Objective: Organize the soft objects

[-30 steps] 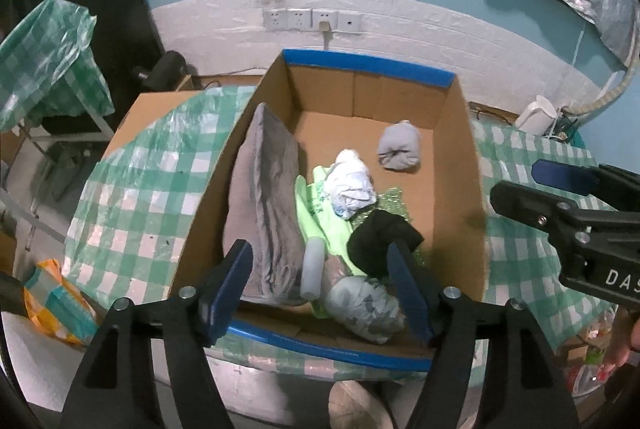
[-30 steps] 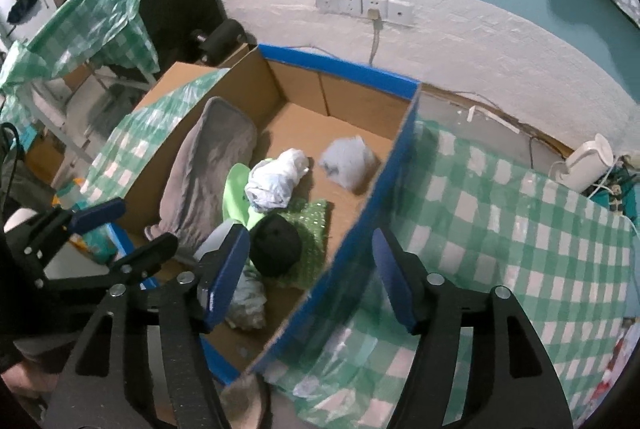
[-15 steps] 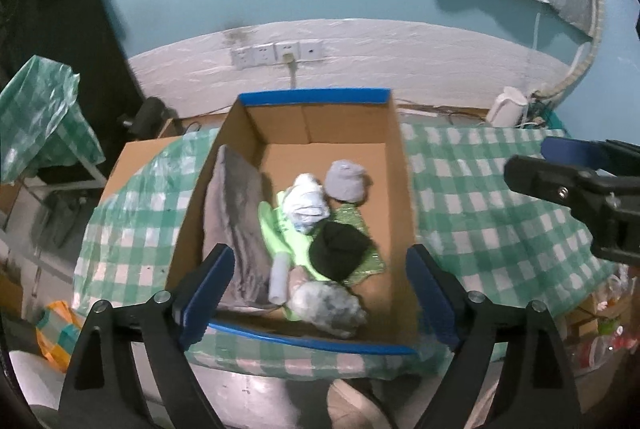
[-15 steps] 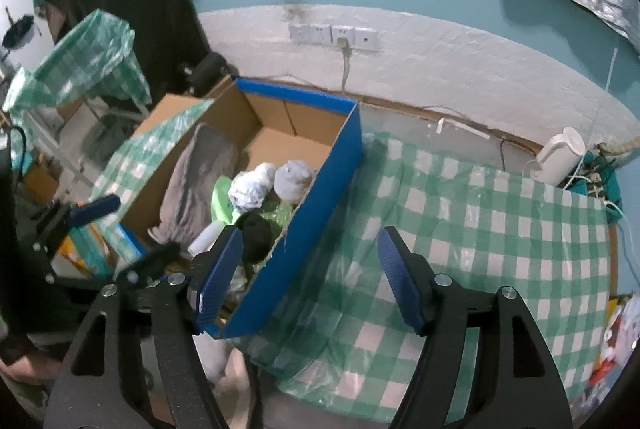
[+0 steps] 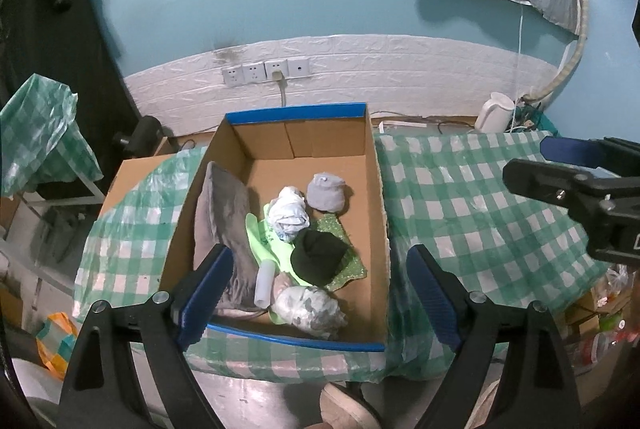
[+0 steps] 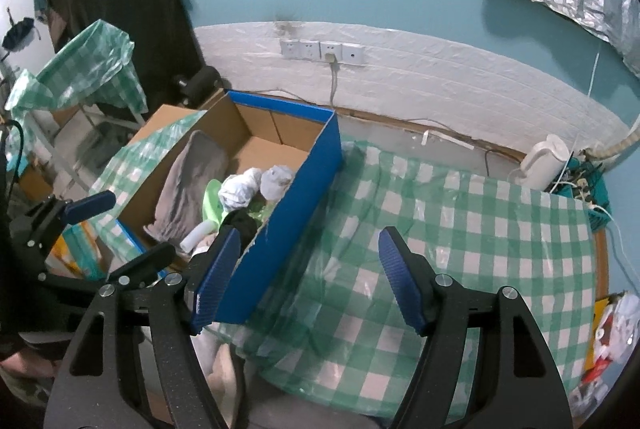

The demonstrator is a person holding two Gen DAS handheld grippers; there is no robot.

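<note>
A cardboard box (image 5: 376, 213) with blue-taped rims sits on the green checked table. Inside lie a folded grey cloth (image 5: 224, 225), a grey bundle (image 5: 326, 191), a white bundle (image 5: 288, 213), a black bundle (image 5: 318, 259), a pale mottled bundle (image 5: 308, 309), a white tube (image 5: 265, 285) and green cloths (image 5: 272, 249). My left gripper (image 5: 320, 295) hangs open above the box's near end, nothing between its fingers. My right gripper (image 6: 308, 279) is open above the table, just right of the box's blue side wall (image 6: 288, 217), empty. The right gripper (image 5: 576, 177) also shows at the left view's right edge.
The checked tablecloth (image 6: 460, 229) spreads right of the box. A white kettle (image 6: 546, 161) and cables stand at the far right by the wall. Wall sockets (image 5: 266, 71) sit behind the box. A shoe (image 5: 348, 405) shows on the floor below the table edge.
Both grippers have pulled back and up from the box, which now looks smaller. The left jaws have spread wider. The right gripper now hangs over the tablecloth instead of the box.
</note>
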